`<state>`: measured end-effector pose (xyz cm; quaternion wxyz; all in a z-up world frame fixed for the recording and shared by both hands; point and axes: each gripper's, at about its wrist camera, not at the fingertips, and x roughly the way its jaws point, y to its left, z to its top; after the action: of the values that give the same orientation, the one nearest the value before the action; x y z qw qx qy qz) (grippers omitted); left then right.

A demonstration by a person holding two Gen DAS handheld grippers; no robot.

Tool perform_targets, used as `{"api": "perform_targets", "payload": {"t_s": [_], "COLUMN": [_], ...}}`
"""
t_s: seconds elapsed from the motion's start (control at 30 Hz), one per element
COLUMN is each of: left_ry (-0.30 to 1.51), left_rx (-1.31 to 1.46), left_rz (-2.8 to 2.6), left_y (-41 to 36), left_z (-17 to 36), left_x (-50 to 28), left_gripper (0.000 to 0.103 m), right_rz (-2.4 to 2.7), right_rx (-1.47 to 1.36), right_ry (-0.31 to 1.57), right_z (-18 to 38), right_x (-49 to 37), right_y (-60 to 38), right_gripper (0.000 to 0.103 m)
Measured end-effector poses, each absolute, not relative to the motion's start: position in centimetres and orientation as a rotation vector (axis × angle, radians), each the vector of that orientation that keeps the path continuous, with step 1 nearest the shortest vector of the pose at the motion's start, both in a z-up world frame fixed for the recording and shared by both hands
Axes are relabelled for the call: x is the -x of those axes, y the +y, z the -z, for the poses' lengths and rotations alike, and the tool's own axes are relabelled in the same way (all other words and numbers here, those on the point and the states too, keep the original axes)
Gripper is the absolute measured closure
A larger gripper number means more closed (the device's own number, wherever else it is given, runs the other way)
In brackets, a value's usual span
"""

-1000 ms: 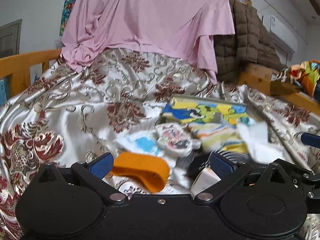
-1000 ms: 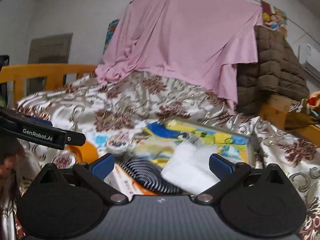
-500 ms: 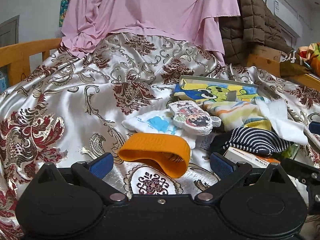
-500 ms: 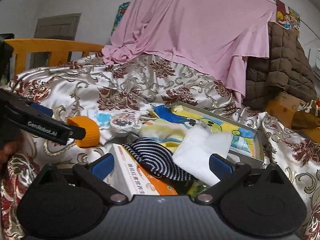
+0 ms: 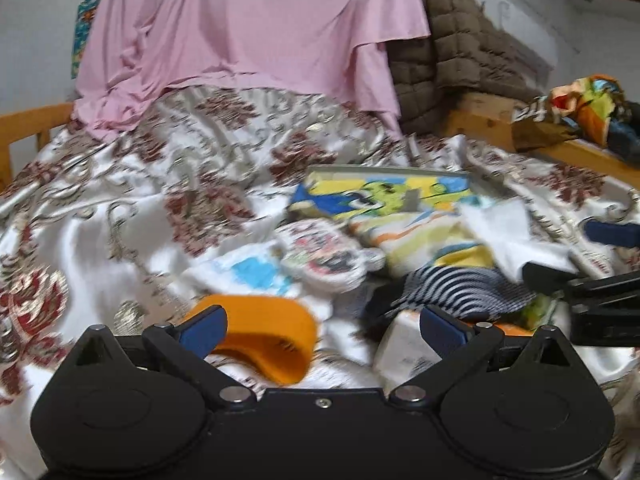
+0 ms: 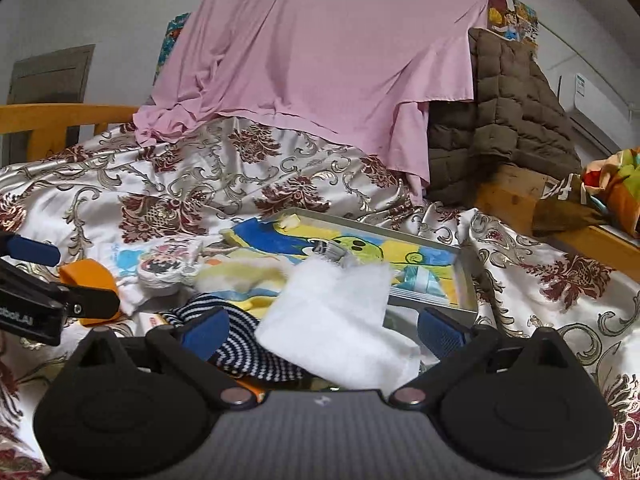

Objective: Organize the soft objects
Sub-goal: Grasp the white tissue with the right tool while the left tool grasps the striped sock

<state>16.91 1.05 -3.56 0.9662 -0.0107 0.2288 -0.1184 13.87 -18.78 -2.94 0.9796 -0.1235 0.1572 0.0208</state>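
A heap of soft things lies on the floral bedspread (image 5: pixel 132 208). An orange band (image 5: pixel 264 336) lies between the fingertips of my open left gripper (image 5: pixel 322 330). Behind it are a white and blue cloth (image 5: pixel 248 272), a round cartoon pouch (image 5: pixel 324 256), a yellow striped cloth (image 5: pixel 432 240) and a navy striped sock (image 5: pixel 456 288). My right gripper (image 6: pixel 322 330) is open over a white cloth (image 6: pixel 340 320) and the striped sock (image 6: pixel 248 348). A tray (image 6: pixel 466 280) with a cartoon picture sits behind. The left gripper shows at the right wrist view's left edge (image 6: pixel 40 276).
A white and orange carton (image 5: pixel 404 352) lies under the sock. A pink sheet (image 6: pixel 320 60) hangs at the back beside a brown quilted coat (image 6: pixel 504 104). A wooden bed rail (image 6: pixel 60 120) runs left. Colourful cloth (image 5: pixel 588 108) lies on a wooden ledge at the right.
Both grippers dropped and moved forward toward the pile after rising half a second ago. The orange band now sits between the left fingers. The white cloth now lies between the right fingers.
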Motion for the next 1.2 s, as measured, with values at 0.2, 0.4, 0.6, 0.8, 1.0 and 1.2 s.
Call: {"api": "perform_targets", "payload": {"t_s": [0.2,0.4,0.6,0.8,1.0,1.2], "left_ry": [0.46,0.478,0.529,0.6,0.629,0.664], "left_rx": [0.034,0.039,0.071,0.123,0.141,0.185], "left_rz": [0.325,0.363,0.395,0.441,0.47,0.488], "left_y": [-0.7,-2.0,-2.6,-3.0,-3.4,-3.4], "left_z": [3.6,3.8,4.3,4.9,5.1,5.3], "left_x": [-17.9,-19.3,-21.2,-22.8,-23.1,-23.3], "left_gripper": [0.001,0.001,0.002,0.008,0.024,0.035], "right_rz": [-0.035,-0.019,-0.018,-0.021,-0.042,-0.053], "right_rx": [0.248,0.244,0.242,0.239,0.249,0.236], "right_ry": [0.331,0.344,0.37,0.388,0.391,0.403], "right_z": [3.3,3.5,3.9,4.1,4.2,4.2], "right_x": [-14.4,-14.9,-15.5,-15.7,-15.6,-15.7], "right_y": [-19.1,-19.6,-20.0,-20.1,-19.8,-19.9], "right_gripper": [0.007,0.009,0.019,0.029,0.037,0.042]}}
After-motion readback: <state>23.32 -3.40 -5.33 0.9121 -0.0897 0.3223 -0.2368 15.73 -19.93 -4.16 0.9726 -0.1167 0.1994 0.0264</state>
